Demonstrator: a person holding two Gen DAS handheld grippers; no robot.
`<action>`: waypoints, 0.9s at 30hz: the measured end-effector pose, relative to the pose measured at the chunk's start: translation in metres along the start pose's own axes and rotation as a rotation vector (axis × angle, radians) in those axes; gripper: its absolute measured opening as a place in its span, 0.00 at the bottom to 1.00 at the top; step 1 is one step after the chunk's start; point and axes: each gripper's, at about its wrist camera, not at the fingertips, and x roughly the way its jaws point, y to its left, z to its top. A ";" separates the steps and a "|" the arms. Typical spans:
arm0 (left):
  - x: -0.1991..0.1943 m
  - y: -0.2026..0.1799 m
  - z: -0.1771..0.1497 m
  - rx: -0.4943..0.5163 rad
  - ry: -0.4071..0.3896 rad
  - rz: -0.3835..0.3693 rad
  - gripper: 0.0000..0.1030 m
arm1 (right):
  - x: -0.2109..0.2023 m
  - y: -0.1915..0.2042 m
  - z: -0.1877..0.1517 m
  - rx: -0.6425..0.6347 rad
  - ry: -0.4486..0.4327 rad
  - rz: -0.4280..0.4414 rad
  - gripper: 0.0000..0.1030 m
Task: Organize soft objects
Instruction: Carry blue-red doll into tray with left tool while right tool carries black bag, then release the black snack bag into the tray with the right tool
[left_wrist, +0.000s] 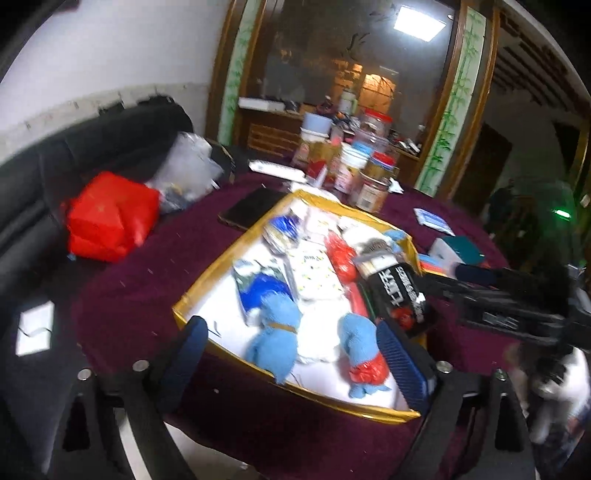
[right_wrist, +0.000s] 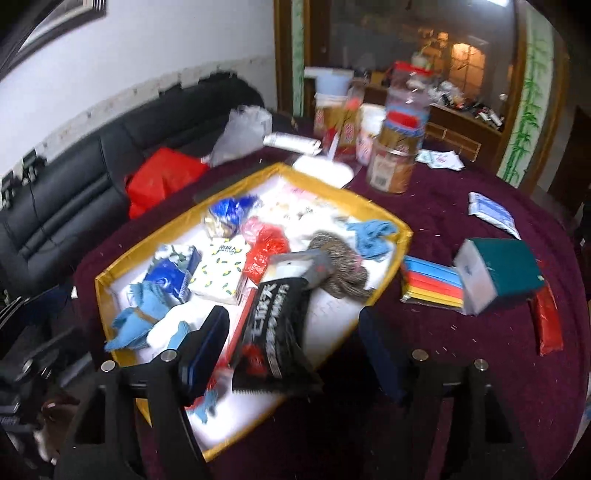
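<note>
A gold-rimmed white tray (left_wrist: 192, 295) on the maroon table holds several soft things. Among them are blue cloths (left_wrist: 275, 332), a white cloth (left_wrist: 317, 339), a red plastic bag (right_wrist: 264, 247), tissue packs (right_wrist: 171, 277) and a brown yarn skein (right_wrist: 340, 258). My left gripper (left_wrist: 295, 354) hangs open over the tray's near edge, above the blue and white cloths and touching none. My right gripper (right_wrist: 291, 343) is open too. A black printed packet (right_wrist: 280, 325) lies between its fingers, leaning over the tray's near corner, and the pads do not press on it.
Right of the tray lie a stack of coloured sponges (right_wrist: 432, 284), a teal and white box (right_wrist: 495, 277), a red packet (right_wrist: 548, 321) and a tissue pack (right_wrist: 491, 212). Jars and tins (right_wrist: 391, 166) crowd the far side. A black phone (left_wrist: 251, 208) lies left; a red bag (left_wrist: 107, 218) sits on the black sofa (right_wrist: 74, 192).
</note>
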 end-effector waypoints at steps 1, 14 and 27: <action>-0.002 -0.004 0.000 0.016 -0.020 0.031 0.95 | -0.007 -0.004 -0.005 0.012 -0.018 0.004 0.72; -0.003 -0.050 -0.007 0.132 -0.050 0.202 0.99 | -0.045 -0.027 -0.057 0.101 -0.090 0.027 0.75; 0.007 -0.074 -0.016 0.192 0.002 0.210 0.99 | -0.045 -0.023 -0.075 0.096 -0.076 0.052 0.77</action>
